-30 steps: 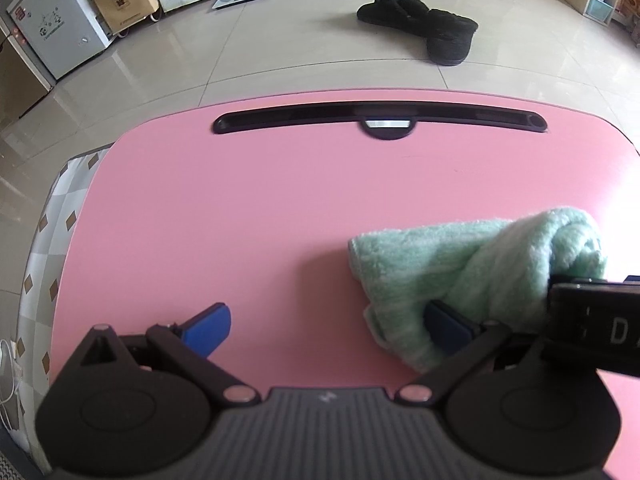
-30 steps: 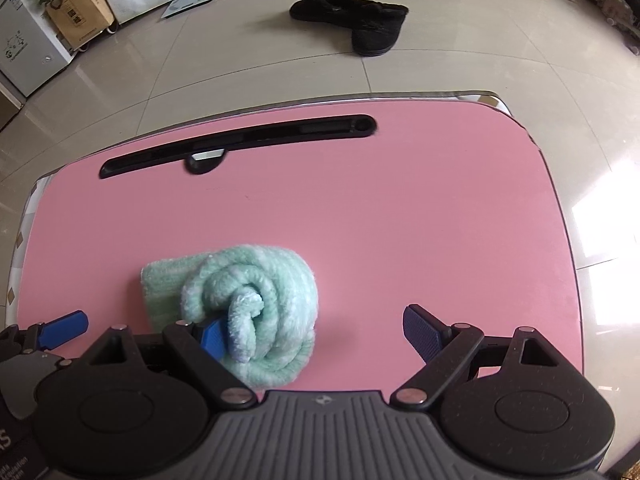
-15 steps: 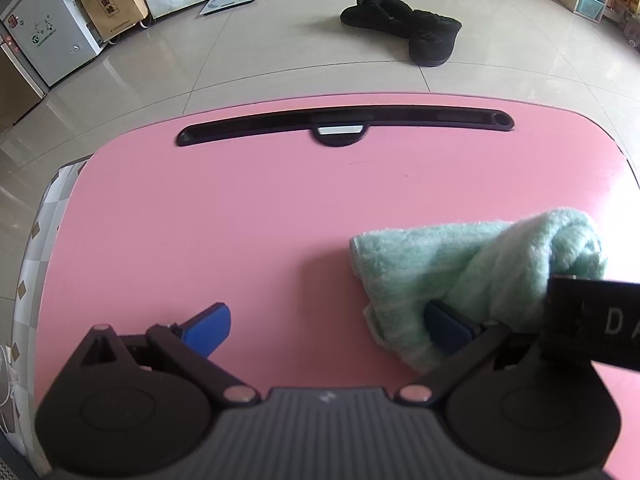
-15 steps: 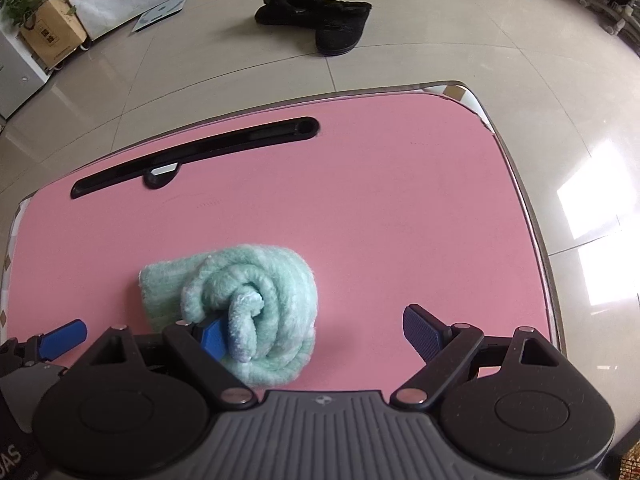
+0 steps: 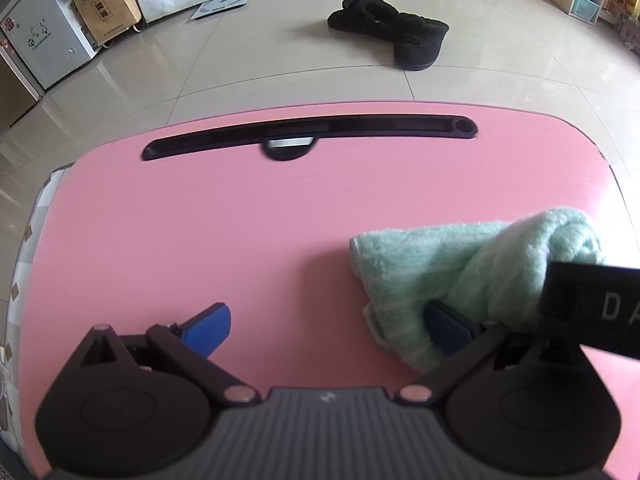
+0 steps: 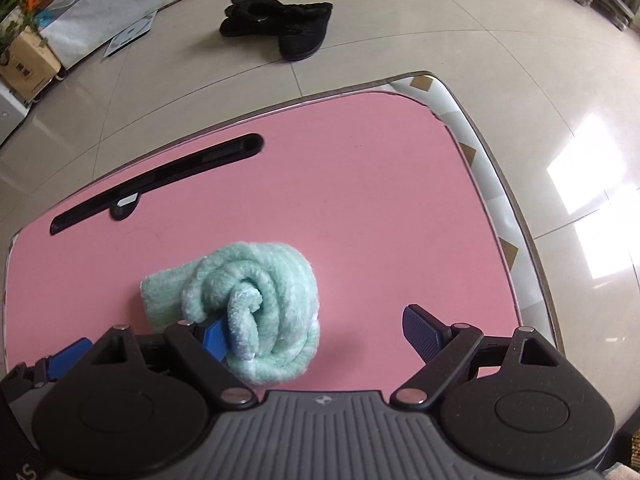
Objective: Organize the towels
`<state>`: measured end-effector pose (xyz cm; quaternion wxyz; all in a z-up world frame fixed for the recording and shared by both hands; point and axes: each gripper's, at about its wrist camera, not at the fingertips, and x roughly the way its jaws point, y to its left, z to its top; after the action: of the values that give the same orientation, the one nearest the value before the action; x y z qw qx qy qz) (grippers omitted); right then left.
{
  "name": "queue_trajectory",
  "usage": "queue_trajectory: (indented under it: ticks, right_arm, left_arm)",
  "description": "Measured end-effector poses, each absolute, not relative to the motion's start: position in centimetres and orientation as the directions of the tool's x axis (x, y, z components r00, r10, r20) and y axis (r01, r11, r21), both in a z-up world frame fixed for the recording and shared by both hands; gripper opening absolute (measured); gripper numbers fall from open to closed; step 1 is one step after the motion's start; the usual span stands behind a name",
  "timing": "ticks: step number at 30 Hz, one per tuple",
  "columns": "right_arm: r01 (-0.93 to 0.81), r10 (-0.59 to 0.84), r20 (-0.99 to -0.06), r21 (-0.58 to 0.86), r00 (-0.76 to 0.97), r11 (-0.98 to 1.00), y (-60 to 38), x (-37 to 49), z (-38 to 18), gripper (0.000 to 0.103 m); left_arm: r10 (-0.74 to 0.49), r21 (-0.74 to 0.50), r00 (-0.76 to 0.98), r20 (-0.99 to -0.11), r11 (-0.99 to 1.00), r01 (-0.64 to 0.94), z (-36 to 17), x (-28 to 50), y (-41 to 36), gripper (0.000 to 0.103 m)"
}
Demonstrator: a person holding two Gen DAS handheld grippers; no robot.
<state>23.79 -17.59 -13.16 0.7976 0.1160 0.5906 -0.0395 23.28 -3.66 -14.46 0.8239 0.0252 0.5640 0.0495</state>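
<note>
Both tongs stand wide apart, gripping nothing. The left tongs [image 5: 326,326] touch the rolled towel [image 5: 472,276] at the frame's lower right with one pad; the right tongs [image 6: 320,330] likewise. Only the right view shows its spiral end and the bench [image 6: 360,200] edge.

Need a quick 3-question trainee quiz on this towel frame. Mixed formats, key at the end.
1. Multiple choice: what lies on the floor beyond the pink table?
A. a pair of black boots
B. a red ball
C. a blue bucket

2. True or false: the green towel lies spread flat across the table.

3. Fill in: in the right wrist view, the right gripper has its jaws wide apart, and only its ___ finger touches the towel.

Key:
1. A
2. False. It is rolled into a coil.
3. Left. The other finger stands clear over bare table.
</note>
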Motion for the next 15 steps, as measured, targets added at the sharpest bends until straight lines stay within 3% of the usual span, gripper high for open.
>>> queue_trajectory:
  ticks: [15]
  right_arm:
    - [0.325,0.048,-0.954,0.147,0.295,0.934,-21.3,23.9,-13.0,0.086]
  left_arm:
    - [0.080,0.075,0.365,-0.927,0.997,-0.028,-14.7,24.4,-7.0,0.103]
